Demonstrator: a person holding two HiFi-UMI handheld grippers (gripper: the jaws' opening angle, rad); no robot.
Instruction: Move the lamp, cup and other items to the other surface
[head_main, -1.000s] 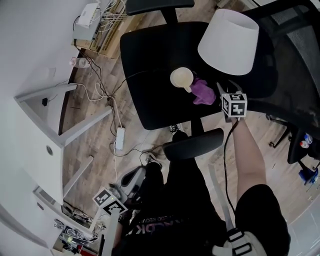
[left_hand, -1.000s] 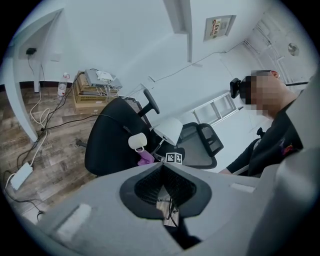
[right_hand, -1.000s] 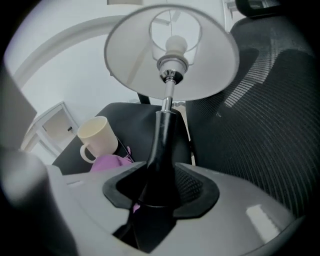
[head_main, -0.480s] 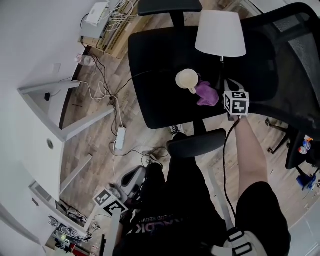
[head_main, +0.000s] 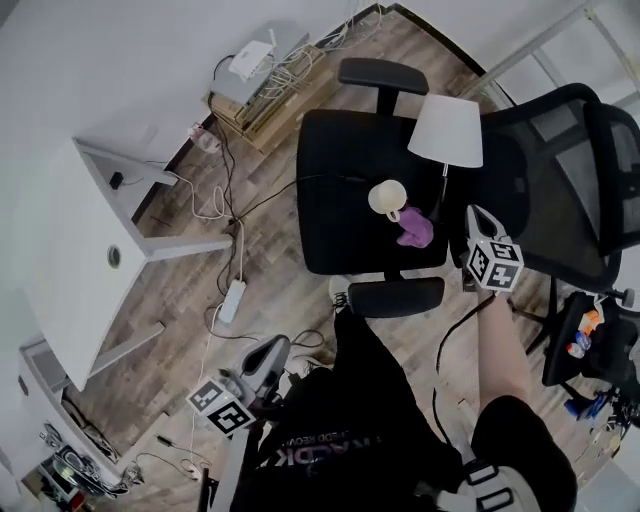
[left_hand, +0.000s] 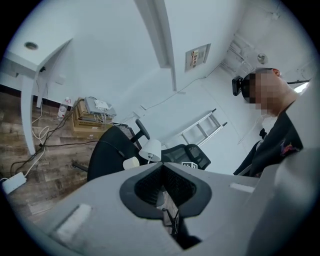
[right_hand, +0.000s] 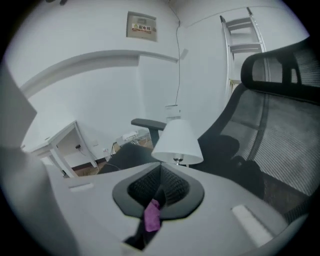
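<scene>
Black chair seat (head_main: 340, 215) holding cup (head_main: 387, 198), purple cloth (head_main: 415, 230), white lamp (head_main: 445, 130), left hand-held gripper (left_hand: 161, 164) closed, right hand-held gripper (right_hand: 160, 167) closed.

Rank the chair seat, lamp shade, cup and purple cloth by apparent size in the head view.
Chair seat
Lamp shade
Then cup and purple cloth, too alike to rank.
The raised shade sits nearer the camera.

looks like an office/work rm to me: black office chair (head_main: 340, 200), mesh-back chair (head_main: 560, 150) beside it, white desk (head_main: 60, 260) by the wall, power strip (head_main: 231, 300) + loose cables (head_main: 215, 190) on wood-look floor (head_main: 190, 310), router box (head_main: 250, 62), ladder (right_hand: 240, 35) vs far wall.
</scene>
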